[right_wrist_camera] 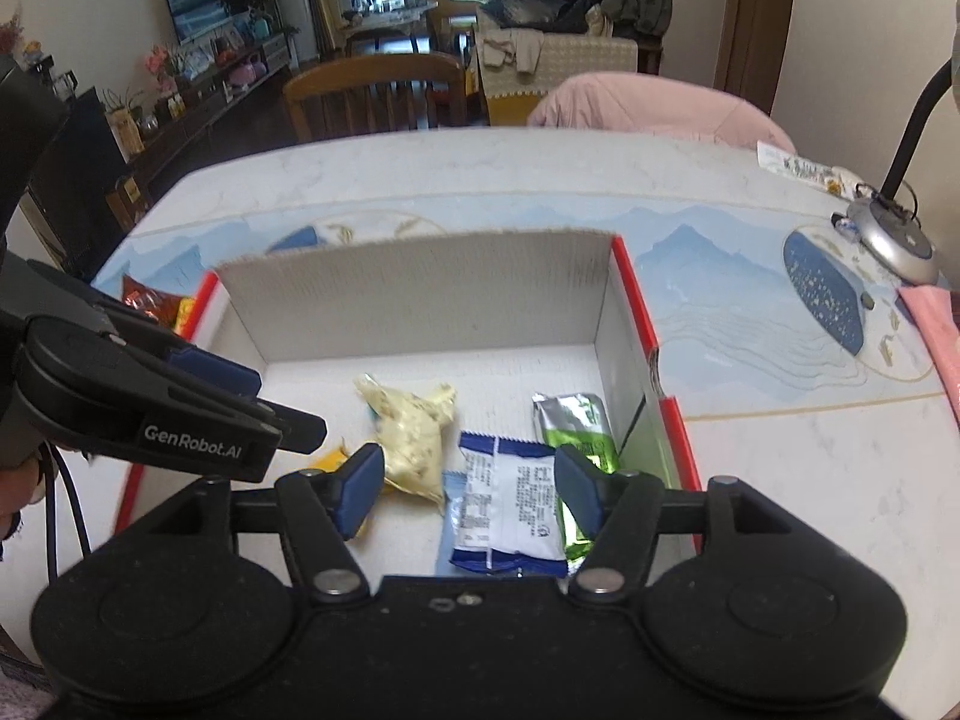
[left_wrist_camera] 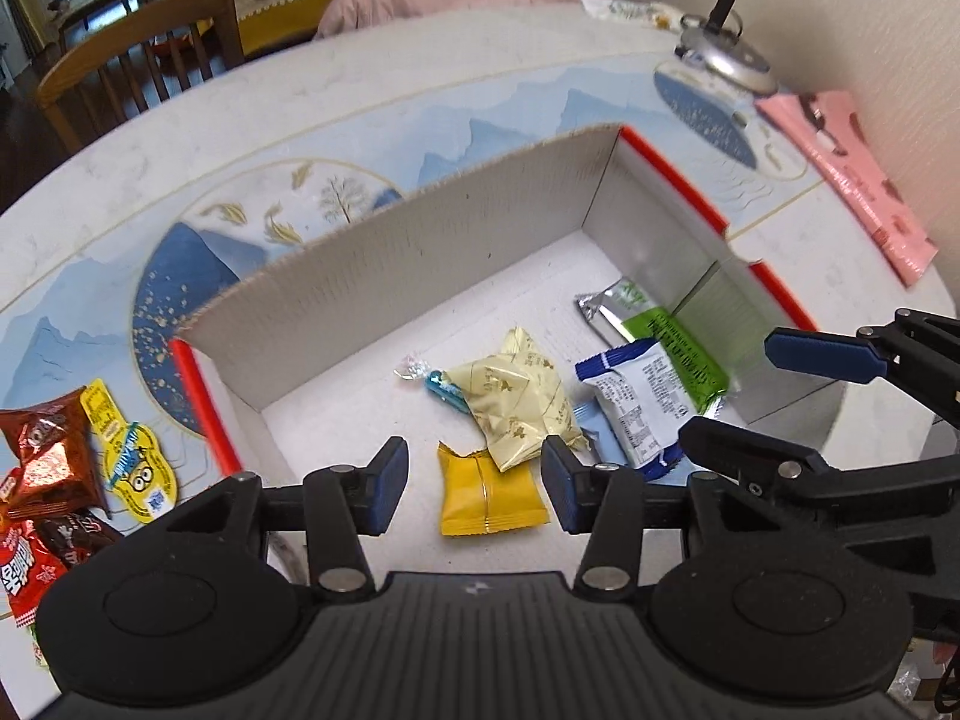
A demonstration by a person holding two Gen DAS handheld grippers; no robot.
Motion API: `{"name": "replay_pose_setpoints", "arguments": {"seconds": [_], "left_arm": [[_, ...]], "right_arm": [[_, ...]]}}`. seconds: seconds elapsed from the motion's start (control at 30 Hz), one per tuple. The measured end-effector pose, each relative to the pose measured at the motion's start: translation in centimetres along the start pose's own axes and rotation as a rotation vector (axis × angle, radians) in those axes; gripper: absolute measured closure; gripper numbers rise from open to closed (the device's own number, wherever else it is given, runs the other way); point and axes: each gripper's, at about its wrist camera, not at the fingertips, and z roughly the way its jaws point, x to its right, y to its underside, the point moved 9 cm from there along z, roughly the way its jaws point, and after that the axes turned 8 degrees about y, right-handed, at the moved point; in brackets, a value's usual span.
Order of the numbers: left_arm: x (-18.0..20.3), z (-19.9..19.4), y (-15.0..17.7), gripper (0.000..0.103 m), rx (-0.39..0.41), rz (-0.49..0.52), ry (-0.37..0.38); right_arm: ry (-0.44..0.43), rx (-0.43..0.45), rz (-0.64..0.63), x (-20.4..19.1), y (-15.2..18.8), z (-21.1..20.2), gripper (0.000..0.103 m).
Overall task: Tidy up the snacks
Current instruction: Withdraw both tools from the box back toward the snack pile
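Observation:
A red-edged cardboard box [left_wrist_camera: 420, 240] [right_wrist_camera: 420, 294] stands open on the table. Inside lie a yellow packet [left_wrist_camera: 489, 495], a cream pouch [left_wrist_camera: 516, 402] [right_wrist_camera: 411, 432], a blue-and-white packet [left_wrist_camera: 639, 408] [right_wrist_camera: 510, 498], a green-and-silver packet [left_wrist_camera: 654, 324] [right_wrist_camera: 576, 420] and a small wrapped candy [left_wrist_camera: 429, 378]. My left gripper [left_wrist_camera: 474, 489] is open and empty above the yellow packet. My right gripper [right_wrist_camera: 468, 489] is open and empty above the blue-and-white packet. Each gripper shows in the other's view, the right [left_wrist_camera: 780, 408] and the left [right_wrist_camera: 240, 408].
Loose snacks lie left of the box: a red-brown bag [left_wrist_camera: 51, 450], a yellow minion-print packet [left_wrist_camera: 129, 462] and red and dark packets [left_wrist_camera: 36, 558]. A pink packet [left_wrist_camera: 852, 174] and a lamp base [left_wrist_camera: 729, 57] [right_wrist_camera: 894, 237] sit at the right by the wall. A wooden chair [right_wrist_camera: 375, 93] stands beyond the table.

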Motion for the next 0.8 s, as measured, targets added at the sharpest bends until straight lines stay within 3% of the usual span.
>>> {"name": "replay_pose_setpoints", "arguments": {"seconds": [0.43, 0.6, 0.8], "left_arm": [[-1.6, -7.3, 1.4, 0.055, 0.168, 0.052, -0.009], [-3.6, -9.8, 2.6, 0.048, 0.217, 0.051, -0.02], [-6.5, -12.2, 4.7, 0.047, 0.253, 0.031, -0.033]], "right_arm": [[-0.019, 0.093, 0.02, -4.1, -1.7, -3.8, 0.03], [-0.045, 0.126, 0.006, -7.1, -2.2, -4.9, 0.022], [-0.081, 0.144, 0.001, -10.7, -2.4, -5.3, 0.014]]}}
